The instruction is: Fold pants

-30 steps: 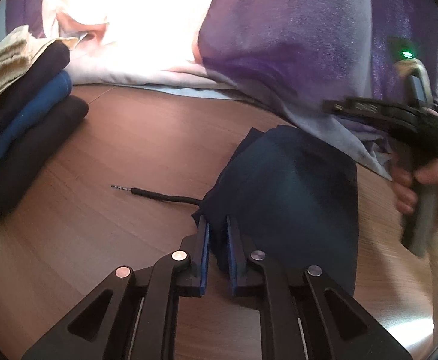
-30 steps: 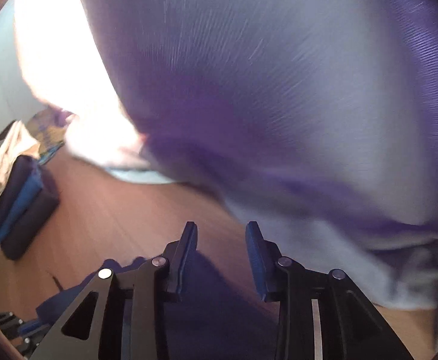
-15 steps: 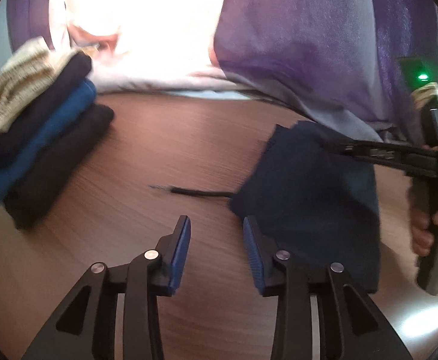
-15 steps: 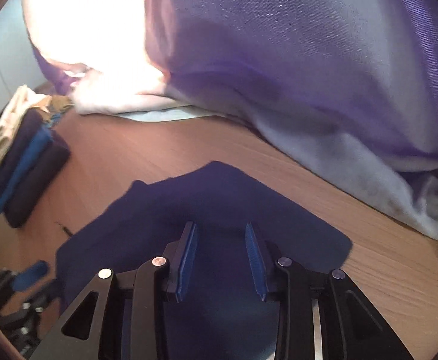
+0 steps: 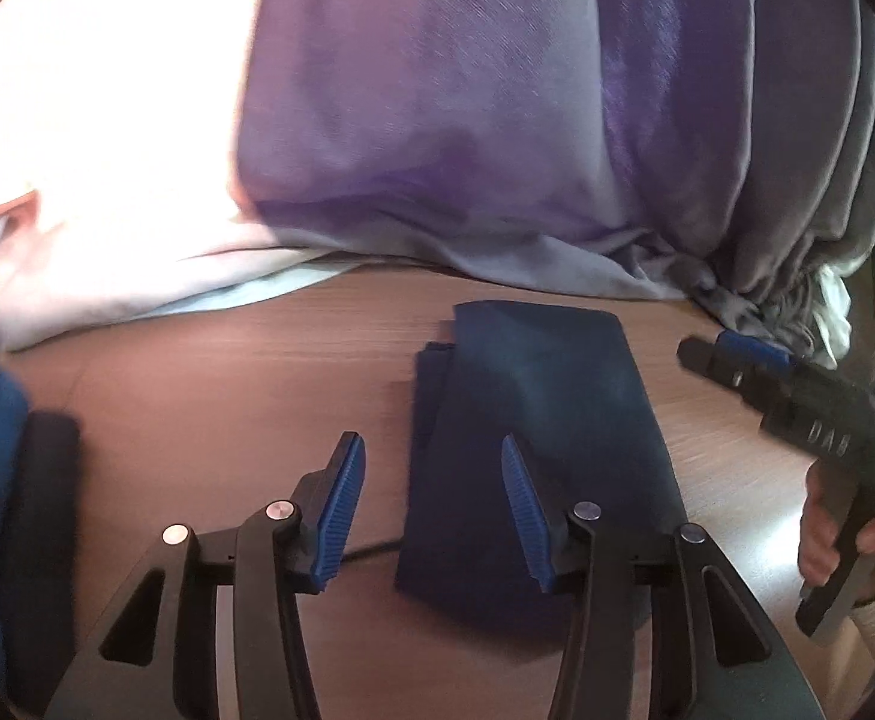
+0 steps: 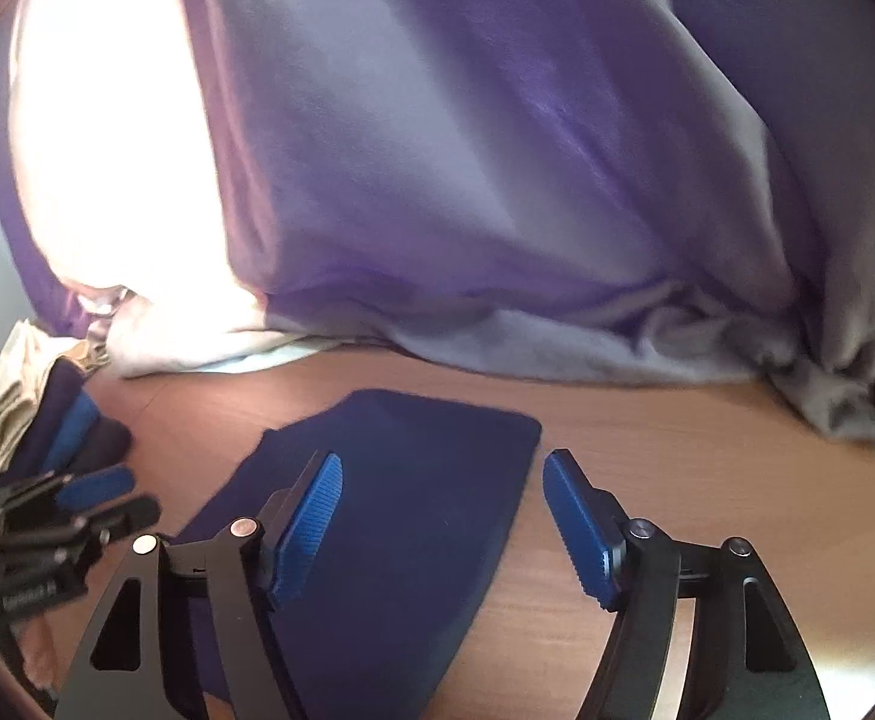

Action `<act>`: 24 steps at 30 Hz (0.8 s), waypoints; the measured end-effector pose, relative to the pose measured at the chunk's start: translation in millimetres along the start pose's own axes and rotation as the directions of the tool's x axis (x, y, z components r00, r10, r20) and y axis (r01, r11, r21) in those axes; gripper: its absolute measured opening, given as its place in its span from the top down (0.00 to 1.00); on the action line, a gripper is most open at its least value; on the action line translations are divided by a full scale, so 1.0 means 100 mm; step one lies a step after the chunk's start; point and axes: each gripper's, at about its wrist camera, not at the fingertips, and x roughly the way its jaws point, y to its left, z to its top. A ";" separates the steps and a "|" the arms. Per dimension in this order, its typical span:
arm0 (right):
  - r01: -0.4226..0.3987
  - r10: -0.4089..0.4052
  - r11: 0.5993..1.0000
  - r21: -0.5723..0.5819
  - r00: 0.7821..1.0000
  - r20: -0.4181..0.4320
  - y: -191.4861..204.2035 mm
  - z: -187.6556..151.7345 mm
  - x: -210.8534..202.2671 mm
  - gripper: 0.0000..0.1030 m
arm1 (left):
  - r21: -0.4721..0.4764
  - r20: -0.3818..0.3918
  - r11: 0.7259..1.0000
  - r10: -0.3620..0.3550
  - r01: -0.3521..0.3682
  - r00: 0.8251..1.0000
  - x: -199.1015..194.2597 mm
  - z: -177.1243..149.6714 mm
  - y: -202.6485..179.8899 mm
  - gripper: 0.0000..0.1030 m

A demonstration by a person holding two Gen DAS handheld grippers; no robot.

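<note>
Lying flat on the wooden desk (image 5: 293,372), the dark blue pants (image 5: 533,438) are already folded into a narrow rectangle, with one layer showing out a little at the far left edge. The left gripper (image 5: 431,510) hangs just above the near end of the pants; its jaws stand wide and hold nothing, and one blue pad is over the cloth while the other is over bare wood. The right gripper (image 6: 443,516) is in the same condition, jaws wide and empty, placed over the right border of the pants, so that one pad is above the cloth and the other above the desk. This position probably lets each tool come down on an edge of the bundle, either to press it flat or to take it for one more fold. A thin black cord (image 5: 371,551) comes out from under the pants near the left gripper; most likely it is the drawstring, and it should be tucked in. At the left side a pile of folded clothes (image 6: 47,420) stands well apart, which is probably the place where the pants go afterwards. Behind everything a purple curtain (image 5: 467,120) falls down to the desk, near the far end of the pants.
</note>
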 end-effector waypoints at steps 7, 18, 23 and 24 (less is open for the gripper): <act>0.018 -0.012 0.996 0.089 0.998 -0.069 -0.24 -0.14 0.33 0.31 | 0.059 -0.083 0.996 -0.065 0.070 0.994 0.45 0.08 -0.09 0.55; -0.028 0.043 0.992 0.125 0.992 -0.119 -0.23 -0.29 0.53 0.34 | 0.022 -0.146 0.993 -0.110 0.115 0.983 0.74 0.10 0.01 0.49; -0.046 0.063 0.991 0.125 0.988 -0.143 -0.19 -0.35 0.60 0.39 | -0.024 -0.151 0.988 -0.155 0.153 0.976 0.79 0.08 0.07 0.50; -0.050 0.069 0.990 0.130 0.987 -0.146 -0.18 -0.36 0.61 0.40 | -0.018 -0.154 0.987 -0.158 0.157 0.975 0.80 0.09 0.05 0.51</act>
